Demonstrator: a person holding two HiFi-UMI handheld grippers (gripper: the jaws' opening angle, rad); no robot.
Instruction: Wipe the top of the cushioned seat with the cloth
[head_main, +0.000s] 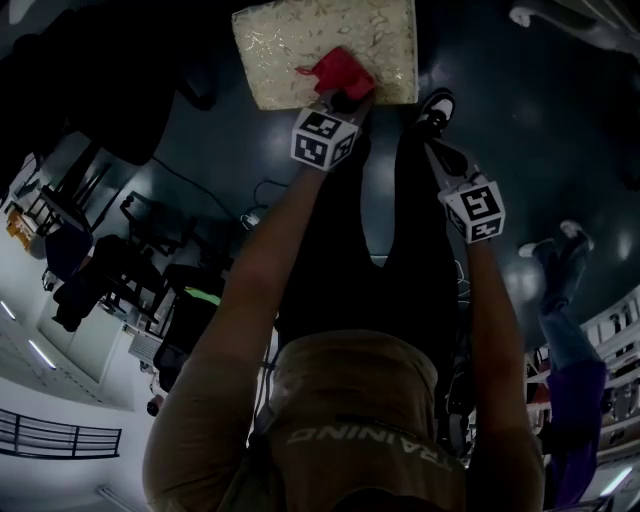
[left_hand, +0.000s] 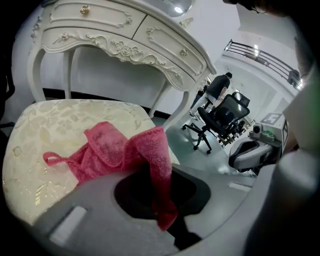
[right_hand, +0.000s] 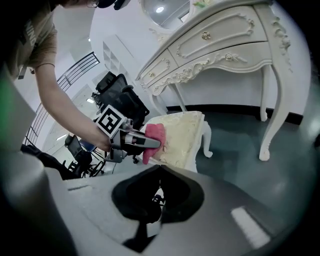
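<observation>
Cloth: your red cloth (left_hand: 125, 150) lies bunched on the seat, centre of the left gripper view, with one fold running down into the jaws and a thin loop trailing off to the left
Cushioned seat: the cream patterned cushioned seat (left_hand: 60, 125) fills the left half of that view; in the head view it sits at top centre, with the cloth on its lower edge, right of the middle
Left gripper: your left gripper (head_main: 343, 97) is clamped on the cloth, at the seat's lower edge in the head view
Right gripper: your right gripper (right_hand: 159, 175) has its jaws together on nothing; it hangs over the dark floor (right_hand: 240, 145), well apart from the seat, right of centre in the head view
Which way: almost all the bare cushion lies up and to the left of the cloth in the head view; the seat's longer side runs across the frame
Nearer hand: the left, already on the job
Judgement: the wipe looks barely begun, so I'd expect you to sweep up and leftward, pressing the bunched cloth flat
Around: a white carved dressing table (left_hand: 125, 45) stands beyond the seat, and a black office chair (left_hand: 220, 117) is at the right of the left gripper view
</observation>
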